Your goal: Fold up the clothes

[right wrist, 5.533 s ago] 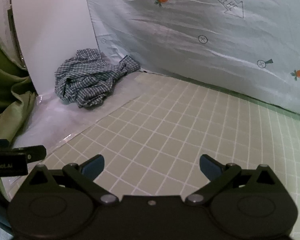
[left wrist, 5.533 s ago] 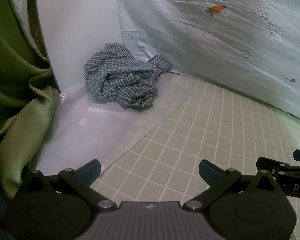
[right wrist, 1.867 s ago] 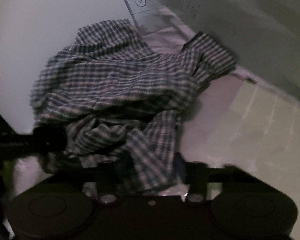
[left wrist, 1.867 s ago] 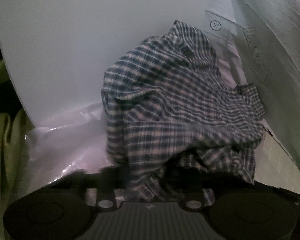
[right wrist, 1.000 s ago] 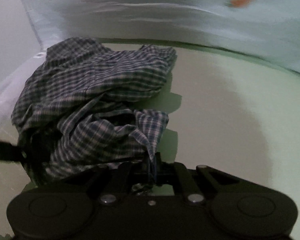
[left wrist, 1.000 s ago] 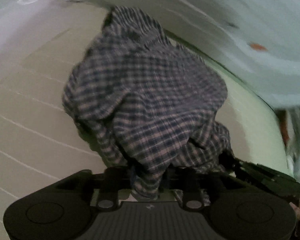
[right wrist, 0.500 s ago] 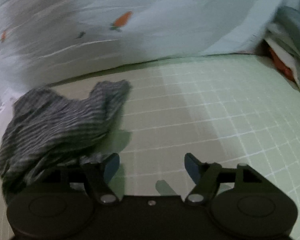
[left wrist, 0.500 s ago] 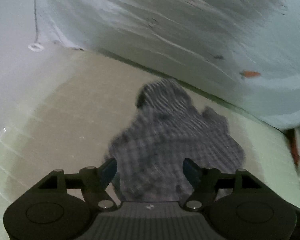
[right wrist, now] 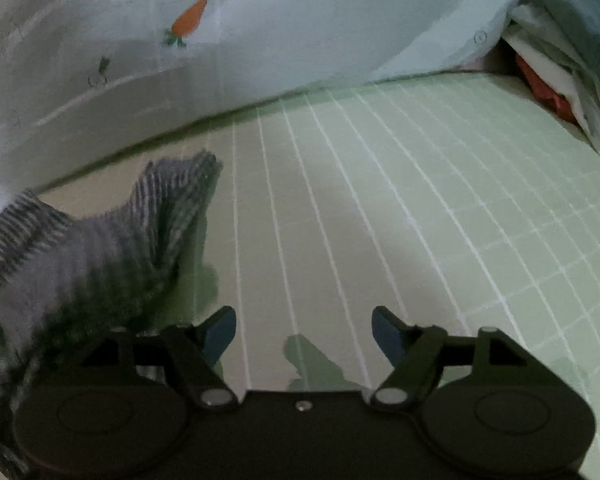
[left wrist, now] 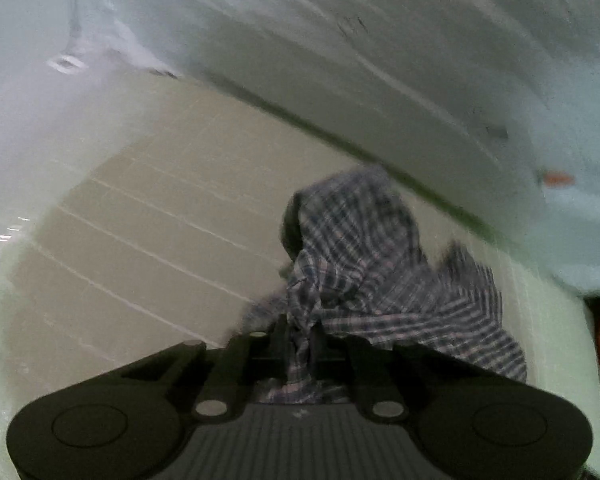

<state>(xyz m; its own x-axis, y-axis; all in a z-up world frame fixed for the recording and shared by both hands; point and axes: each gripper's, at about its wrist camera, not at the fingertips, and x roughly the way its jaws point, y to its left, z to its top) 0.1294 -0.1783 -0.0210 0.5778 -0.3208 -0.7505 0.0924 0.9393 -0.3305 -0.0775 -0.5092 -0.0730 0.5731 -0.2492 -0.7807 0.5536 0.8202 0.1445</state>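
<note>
You've got a pale green grid mat (right wrist: 420,200) under dim light, backed by a light blue sheet (right wrist: 280,20) printed with carrots (right wrist: 188,20), plus a heap of laundry (right wrist: 560,40) far right.

**Left gripper clamped, right gripper spread**

Left gripper (left wrist: 300,338) angled steeply downward, jaws just closed onto a bunched fold of the checked shirt (left wrist: 380,264), cloth pinched between the dark fingers and trailing out ahead. Right gripper (right wrist: 304,330) likewise tilted downward, jaws wide apart, blue pads (right wrist: 220,330) bare, nothing between them, the shirt's edge lying off to its left side, not touching the pads.
</note>
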